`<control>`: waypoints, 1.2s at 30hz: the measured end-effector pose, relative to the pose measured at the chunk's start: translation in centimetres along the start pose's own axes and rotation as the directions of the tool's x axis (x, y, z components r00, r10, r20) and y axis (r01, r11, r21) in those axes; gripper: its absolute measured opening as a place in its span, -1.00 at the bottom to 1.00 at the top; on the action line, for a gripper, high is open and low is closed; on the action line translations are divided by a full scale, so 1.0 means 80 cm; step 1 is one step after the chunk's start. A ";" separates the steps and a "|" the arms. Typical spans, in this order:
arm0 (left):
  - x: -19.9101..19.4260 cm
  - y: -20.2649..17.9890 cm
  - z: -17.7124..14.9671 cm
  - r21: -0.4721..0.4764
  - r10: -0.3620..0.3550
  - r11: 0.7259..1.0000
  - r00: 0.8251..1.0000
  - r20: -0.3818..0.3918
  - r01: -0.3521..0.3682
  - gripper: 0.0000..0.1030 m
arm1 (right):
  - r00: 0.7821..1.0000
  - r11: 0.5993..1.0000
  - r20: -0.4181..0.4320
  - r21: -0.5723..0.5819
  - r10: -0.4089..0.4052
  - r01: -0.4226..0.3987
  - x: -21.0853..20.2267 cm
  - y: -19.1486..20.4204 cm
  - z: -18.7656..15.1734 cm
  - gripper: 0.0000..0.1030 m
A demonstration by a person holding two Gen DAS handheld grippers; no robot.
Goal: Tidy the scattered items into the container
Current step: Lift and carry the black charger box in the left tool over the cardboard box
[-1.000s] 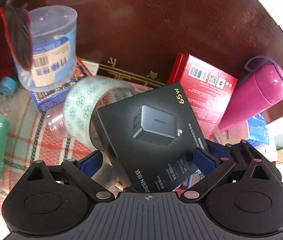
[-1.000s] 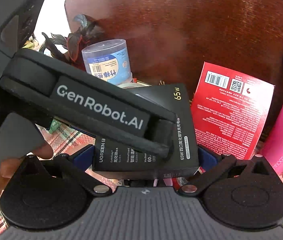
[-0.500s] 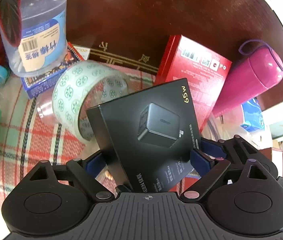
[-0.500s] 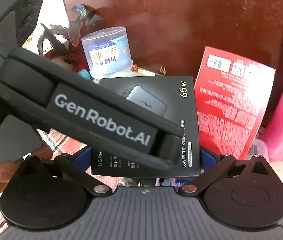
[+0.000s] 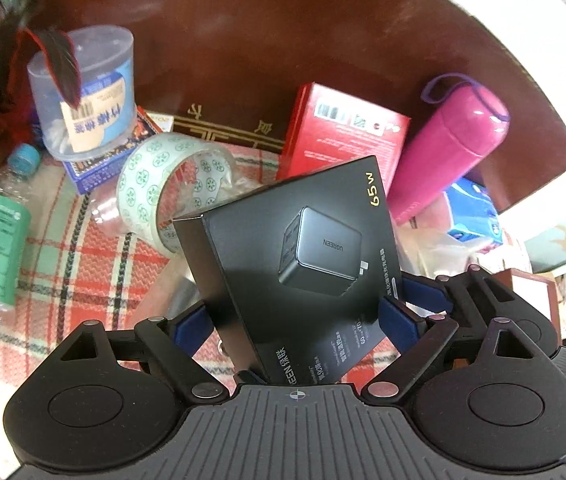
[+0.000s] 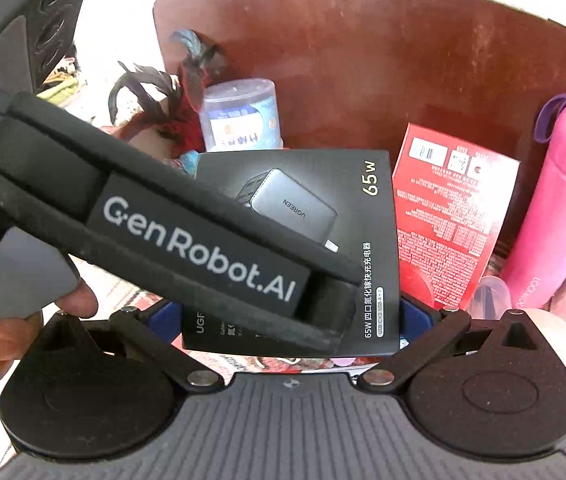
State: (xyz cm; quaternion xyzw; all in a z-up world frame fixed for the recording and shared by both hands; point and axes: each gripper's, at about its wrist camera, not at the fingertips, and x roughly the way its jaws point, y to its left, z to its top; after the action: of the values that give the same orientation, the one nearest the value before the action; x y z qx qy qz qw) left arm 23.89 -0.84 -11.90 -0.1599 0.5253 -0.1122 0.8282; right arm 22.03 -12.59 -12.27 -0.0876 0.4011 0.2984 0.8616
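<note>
1. The black charger box (image 5: 299, 264) sits tilted at centre, above the plaid cloth (image 5: 95, 256), gripped by the left claw (image 5: 295, 316); likely being carried to the container.
2. The right claw (image 6: 291, 316) flanks the same box; whether it grips, I cannot tell.
3. The tape roll (image 5: 155, 184) lies at 10 o'clock and the red box (image 5: 343, 136) at 12; both probably await collection.

Black hand-held gripper (image 5: 295, 316) w/ blue pads (image 5: 397, 314), silver screws, GenRobot.AI marking.

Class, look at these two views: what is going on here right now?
Both tongs, left and right, are clamped on one black charger box, holding it tilted above a plaid cloth. Behind it lie a red box, a pink flask, a tape roll and a swab tub. No container is clearly identifiable.
</note>
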 end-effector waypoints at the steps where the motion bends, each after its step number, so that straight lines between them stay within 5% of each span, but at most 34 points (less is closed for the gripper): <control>1: -0.006 -0.003 -0.002 0.004 0.002 1.000 1.000 0.006 -0.002 0.72 | 1.000 1.000 0.007 -0.002 0.000 0.000 -0.006 0.003 0.000 0.99; 18: -0.162 0.010 -0.062 -0.035 0.110 0.994 0.973 0.202 -0.105 0.72 | 0.986 0.987 0.141 -0.149 0.087 -0.066 -0.091 0.104 0.017 0.99; 36: -0.260 0.107 -0.093 -0.156 0.190 0.976 0.937 0.293 -0.150 0.72 | 0.968 0.942 0.150 -0.302 0.201 -0.149 -0.099 0.222 0.043 0.99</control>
State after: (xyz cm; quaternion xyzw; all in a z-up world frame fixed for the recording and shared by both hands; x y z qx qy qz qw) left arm 8.50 13.30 -0.77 -0.1833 0.4084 0.0207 0.8939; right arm 9.89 -0.42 -2.56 -0.1490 0.2809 0.4358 0.8420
